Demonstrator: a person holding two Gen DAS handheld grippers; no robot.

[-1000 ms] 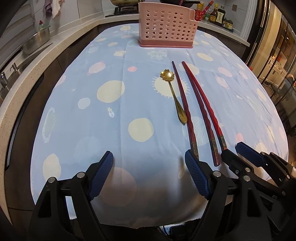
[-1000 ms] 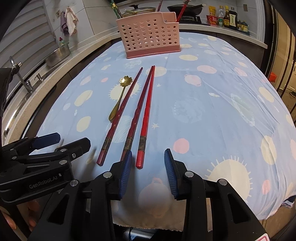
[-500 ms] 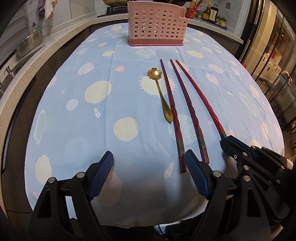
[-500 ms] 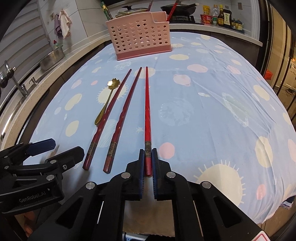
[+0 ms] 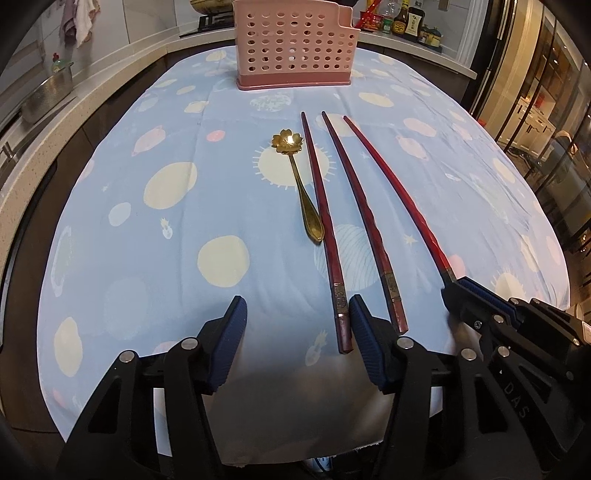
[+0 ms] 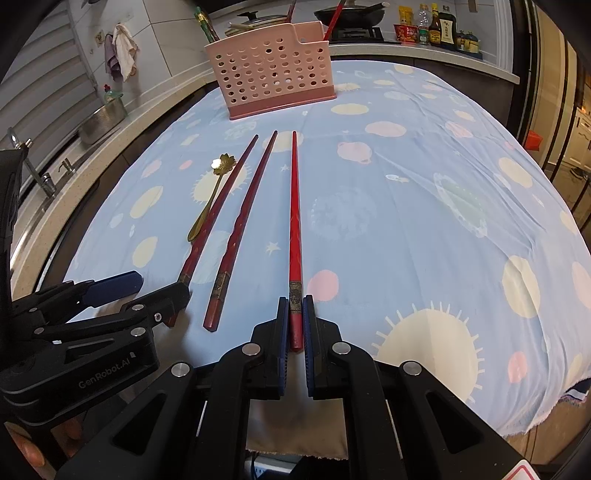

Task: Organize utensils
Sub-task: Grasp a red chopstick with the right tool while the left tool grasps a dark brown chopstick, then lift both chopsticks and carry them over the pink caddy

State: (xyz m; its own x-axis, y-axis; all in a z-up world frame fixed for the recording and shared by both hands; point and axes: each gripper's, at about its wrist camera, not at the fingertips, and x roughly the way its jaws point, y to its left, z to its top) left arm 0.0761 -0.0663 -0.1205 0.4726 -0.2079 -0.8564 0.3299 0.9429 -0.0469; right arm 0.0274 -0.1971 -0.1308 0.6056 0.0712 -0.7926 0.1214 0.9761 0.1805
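Observation:
Three chopsticks and a gold flower-bowl spoon [image 5: 295, 184] lie on the blue spotted tablecloth [image 5: 184, 258]. My right gripper [image 6: 295, 314] is shut on the near end of the bright red chopstick [image 6: 294, 221], which lies apart to the right. My left gripper [image 5: 295, 332] has its jaws closing. The near end of the leftmost dark red chopstick [image 5: 325, 221] lies between them, close to the right finger [image 5: 365, 343], and the pads do not press on it. The second dark red chopstick [image 5: 365, 214] lies just outside that finger. A pink perforated utensil holder [image 5: 295, 44] stands at the far end.
A metal bowl [image 5: 48, 96] and a tap [image 6: 37, 173] sit on the counter at the left. Sauce bottles [image 5: 406, 22] and a pan [image 6: 347, 9] stand behind the holder, which has utensils in it. The tablecloth's near edge hangs just below both grippers.
My right gripper closed on the bright red chopstick and swung its near end right, away from the other two. My left jaws narrowed, with the leftmost chopstick's end now between them.

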